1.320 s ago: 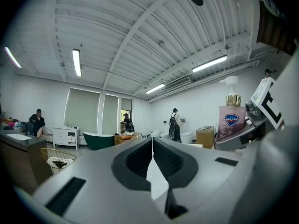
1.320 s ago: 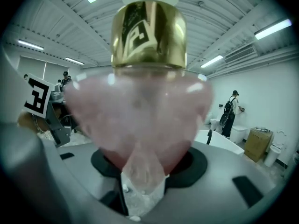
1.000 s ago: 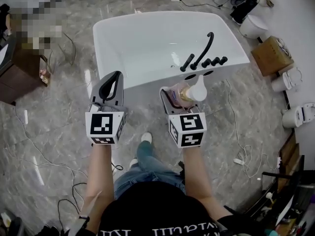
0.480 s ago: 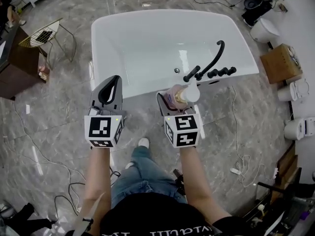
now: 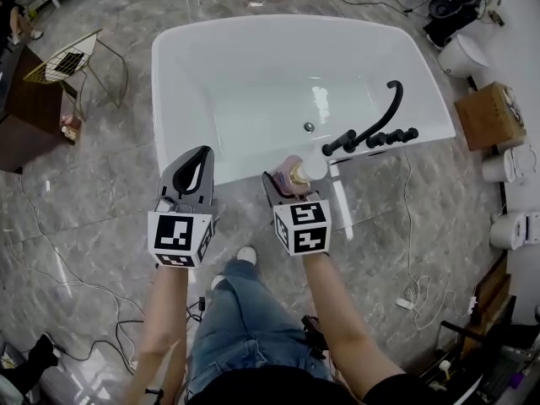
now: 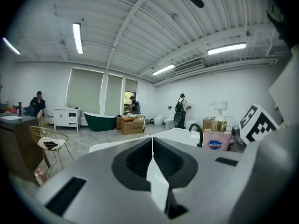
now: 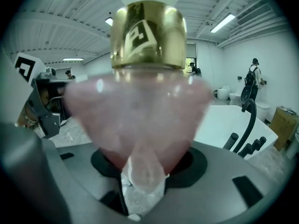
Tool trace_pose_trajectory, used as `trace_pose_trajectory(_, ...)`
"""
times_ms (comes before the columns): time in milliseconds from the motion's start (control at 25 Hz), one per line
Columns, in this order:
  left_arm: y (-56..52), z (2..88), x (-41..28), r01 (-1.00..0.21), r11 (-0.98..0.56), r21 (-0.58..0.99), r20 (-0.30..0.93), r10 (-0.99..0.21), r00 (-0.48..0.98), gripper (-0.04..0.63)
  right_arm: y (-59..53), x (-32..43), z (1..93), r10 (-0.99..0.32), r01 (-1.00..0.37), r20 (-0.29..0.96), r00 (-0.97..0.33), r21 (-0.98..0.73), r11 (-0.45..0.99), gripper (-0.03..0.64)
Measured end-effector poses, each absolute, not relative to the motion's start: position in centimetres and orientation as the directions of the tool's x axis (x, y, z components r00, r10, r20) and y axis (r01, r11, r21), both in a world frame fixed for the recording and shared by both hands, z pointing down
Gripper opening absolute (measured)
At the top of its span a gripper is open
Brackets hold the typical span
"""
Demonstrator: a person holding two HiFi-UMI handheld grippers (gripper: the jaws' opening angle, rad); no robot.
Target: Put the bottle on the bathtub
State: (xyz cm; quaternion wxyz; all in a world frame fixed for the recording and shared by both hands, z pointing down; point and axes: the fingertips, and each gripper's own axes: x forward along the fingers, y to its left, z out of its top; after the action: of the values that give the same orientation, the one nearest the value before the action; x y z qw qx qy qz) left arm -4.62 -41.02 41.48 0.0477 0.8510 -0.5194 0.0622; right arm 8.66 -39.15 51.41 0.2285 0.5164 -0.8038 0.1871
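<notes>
Blue jeans (image 5: 238, 321), black top (image 5: 257, 388)

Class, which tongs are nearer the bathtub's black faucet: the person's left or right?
Right. The right tongs, gripping the pink bottle, are just left of the faucet in the head view; the left tongs, shut and empty, are farther left.

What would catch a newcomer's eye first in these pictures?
The big white bathtub fills the middle of the head view, with a black faucet at its right corner. In front of it, the right gripper grips a pink bottle with a gold collar, while the left gripper beside it is shut and empty.
</notes>
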Motion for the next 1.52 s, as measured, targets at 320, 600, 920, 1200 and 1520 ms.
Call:
trace_pose_trajectory(320, -43.1, 44.7, -4.5, -0.891, -0.448, 0.074, 0.169, -0.875, 0.454, 0.014, -42.3, 7.9, 57.8, -0.693, -0.908, 0.62, -0.368, -0.08, 0.411, 0.234)
trace_pose_trajectory(600, -43.9, 47.2, -3.9, -0.88, -0.467, 0.081, 0.187, -0.86, 0.474, 0.014, -44.9, 7.6, 61.6, -0.694, -0.916, 0.621, -0.364, -0.105, 0.387, 0.235)
trace_pose_trajectory(920, -44.7, 48.9, -3.0, -0.867, -0.495, 0.059, 0.179, -0.849, 0.497, 0.014, -47.3, 7.3, 67.3, -0.692, -0.935, 0.656, -0.302, -0.06, 0.351, 0.235)
trace_pose_trajectory(1200, -44.2, 49.4, -2.4, -0.852, -0.523, 0.021, 0.199, -0.833, 0.517, 0.014, -48.4, 6.6, 68.9, -0.704, -0.908, 0.635, -0.317, 0.011, 0.419, 0.235)
trace_pose_trajectory(1520, -44.0, 49.9, -2.7, -0.852, -0.524, 0.015, 0.197, -0.834, 0.516, 0.014, -48.3, 6.2, 69.1, -0.732, -0.918, 0.613, -0.298, 0.025, 0.395, 0.239)
